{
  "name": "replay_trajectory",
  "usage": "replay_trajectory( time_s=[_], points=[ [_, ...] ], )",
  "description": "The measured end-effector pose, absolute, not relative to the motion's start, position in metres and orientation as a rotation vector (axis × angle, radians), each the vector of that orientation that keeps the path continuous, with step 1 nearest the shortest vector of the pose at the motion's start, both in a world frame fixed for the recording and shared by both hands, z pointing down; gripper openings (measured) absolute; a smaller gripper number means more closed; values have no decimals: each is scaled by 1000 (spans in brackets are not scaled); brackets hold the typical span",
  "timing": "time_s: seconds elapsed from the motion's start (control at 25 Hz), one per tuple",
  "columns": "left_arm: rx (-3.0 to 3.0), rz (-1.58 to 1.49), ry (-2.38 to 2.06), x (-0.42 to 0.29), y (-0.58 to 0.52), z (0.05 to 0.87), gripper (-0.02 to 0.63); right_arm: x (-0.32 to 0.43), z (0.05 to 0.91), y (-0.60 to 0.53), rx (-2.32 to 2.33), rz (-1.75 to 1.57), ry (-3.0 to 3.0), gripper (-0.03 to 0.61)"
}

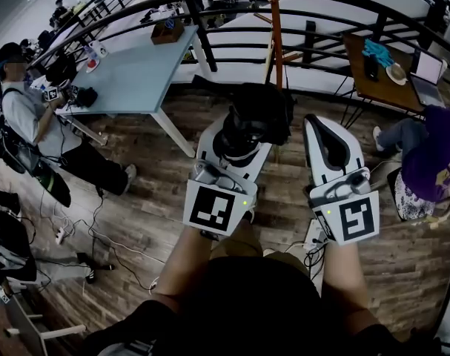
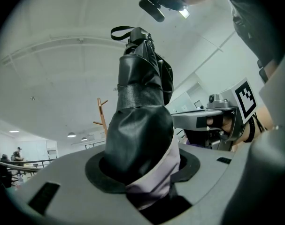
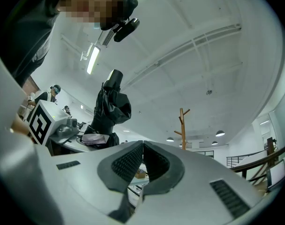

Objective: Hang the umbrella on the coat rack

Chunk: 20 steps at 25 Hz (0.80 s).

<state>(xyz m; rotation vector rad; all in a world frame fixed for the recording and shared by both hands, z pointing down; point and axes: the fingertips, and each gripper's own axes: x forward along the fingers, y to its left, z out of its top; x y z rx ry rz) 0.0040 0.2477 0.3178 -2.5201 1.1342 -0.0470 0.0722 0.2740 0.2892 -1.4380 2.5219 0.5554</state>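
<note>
A folded black umbrella (image 1: 263,112) with a pale lining stands up between the jaws of my left gripper (image 1: 243,143), which is shut on it. In the left gripper view the umbrella (image 2: 140,121) fills the middle, with its strap loop at the top, and the left gripper (image 2: 142,172) clamps its lower part. My right gripper (image 1: 322,128) is beside it on the right, shut and holding nothing; its pads meet in the right gripper view (image 3: 142,165). The wooden coat rack (image 1: 273,28) stands ahead by the railing. It looks small and far off in both gripper views (image 2: 101,116) (image 3: 182,125).
A black curved railing (image 1: 299,21) runs behind the coat rack. A pale blue table (image 1: 136,73) stands at the back left with a seated person (image 1: 32,117) beside it. At the right are a brown desk (image 1: 384,80) and another seated person (image 1: 432,154). Cables lie on the wooden floor at the left.
</note>
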Motion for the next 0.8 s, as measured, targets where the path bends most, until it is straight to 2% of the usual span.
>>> replay_trajectory(
  time_s=[0.8],
  points=[
    [-2581, -20, 1039, 9, 52, 319, 219, 79, 291, 84, -1563, 555, 2447, 29]
  ],
)
